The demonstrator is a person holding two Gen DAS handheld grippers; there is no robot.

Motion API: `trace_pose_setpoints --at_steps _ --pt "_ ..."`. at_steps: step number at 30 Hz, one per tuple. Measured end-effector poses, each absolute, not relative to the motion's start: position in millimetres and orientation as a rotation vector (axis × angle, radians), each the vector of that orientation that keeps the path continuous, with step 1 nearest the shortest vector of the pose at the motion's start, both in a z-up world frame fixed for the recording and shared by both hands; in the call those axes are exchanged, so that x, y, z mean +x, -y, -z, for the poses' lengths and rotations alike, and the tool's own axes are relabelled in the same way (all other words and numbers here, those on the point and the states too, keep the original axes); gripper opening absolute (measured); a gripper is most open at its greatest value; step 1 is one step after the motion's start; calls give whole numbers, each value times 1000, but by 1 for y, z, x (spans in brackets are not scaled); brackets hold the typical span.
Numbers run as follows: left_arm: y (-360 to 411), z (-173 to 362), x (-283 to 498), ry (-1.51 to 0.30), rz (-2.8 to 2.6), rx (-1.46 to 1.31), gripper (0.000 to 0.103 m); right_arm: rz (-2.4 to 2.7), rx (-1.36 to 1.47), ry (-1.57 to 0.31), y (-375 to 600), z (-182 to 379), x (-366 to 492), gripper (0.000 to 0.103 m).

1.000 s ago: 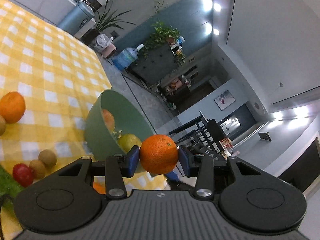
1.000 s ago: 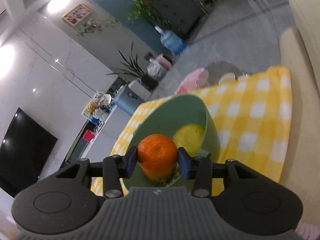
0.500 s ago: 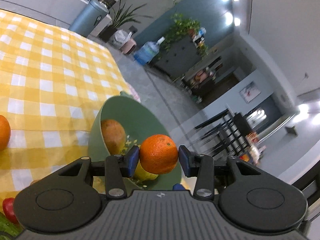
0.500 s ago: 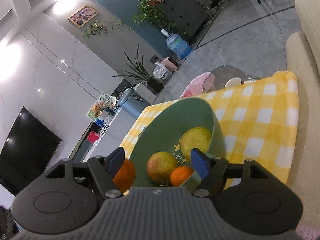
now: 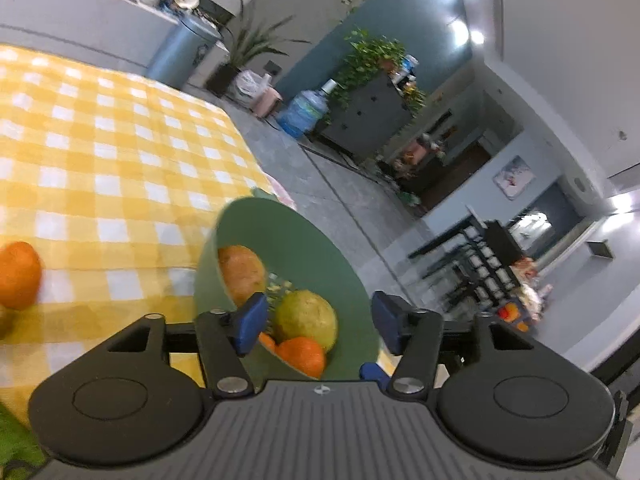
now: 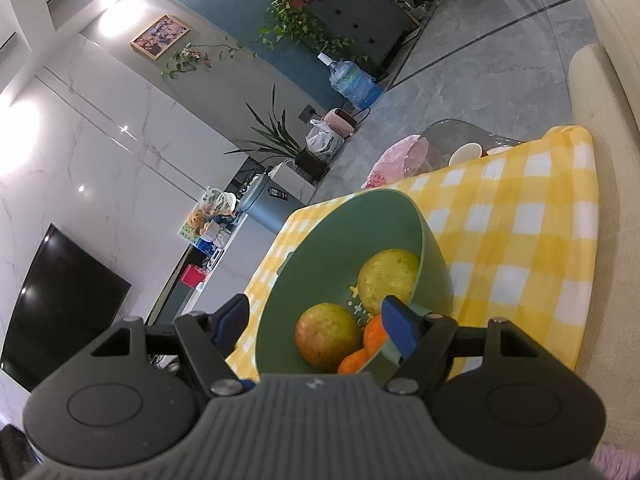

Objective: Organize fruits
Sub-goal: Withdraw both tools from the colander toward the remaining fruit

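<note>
Two oranges lie in the green bowl with a pear and an apple. Above it the left tongs have just spread empty; the right tongs gape empty too. Another orange sits on the table, well apart from the bowl.

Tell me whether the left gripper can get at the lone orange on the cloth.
Probably yes. The left gripper is open and empty over the bowl. The orange lies off to its left on the cloth, with nothing visible between them.
</note>
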State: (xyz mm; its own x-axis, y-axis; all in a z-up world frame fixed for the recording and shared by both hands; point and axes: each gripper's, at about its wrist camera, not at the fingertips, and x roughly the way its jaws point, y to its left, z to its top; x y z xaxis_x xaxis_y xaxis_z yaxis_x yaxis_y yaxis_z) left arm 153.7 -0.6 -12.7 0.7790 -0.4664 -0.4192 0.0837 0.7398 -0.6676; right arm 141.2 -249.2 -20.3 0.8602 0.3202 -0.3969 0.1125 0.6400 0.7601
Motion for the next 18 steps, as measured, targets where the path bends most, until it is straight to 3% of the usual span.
trace_pose_setpoints --at_steps 5,10,18 --pt "-3 -5 136 -627 238 -605 80 -132 856 -541 246 18 141 72" --pt "-4 -24 110 -638 92 -464 80 -168 731 -492 232 2 134 75" --pt "-34 -34 81 -624 -43 -465 80 -317 586 -467 207 -11 125 76"
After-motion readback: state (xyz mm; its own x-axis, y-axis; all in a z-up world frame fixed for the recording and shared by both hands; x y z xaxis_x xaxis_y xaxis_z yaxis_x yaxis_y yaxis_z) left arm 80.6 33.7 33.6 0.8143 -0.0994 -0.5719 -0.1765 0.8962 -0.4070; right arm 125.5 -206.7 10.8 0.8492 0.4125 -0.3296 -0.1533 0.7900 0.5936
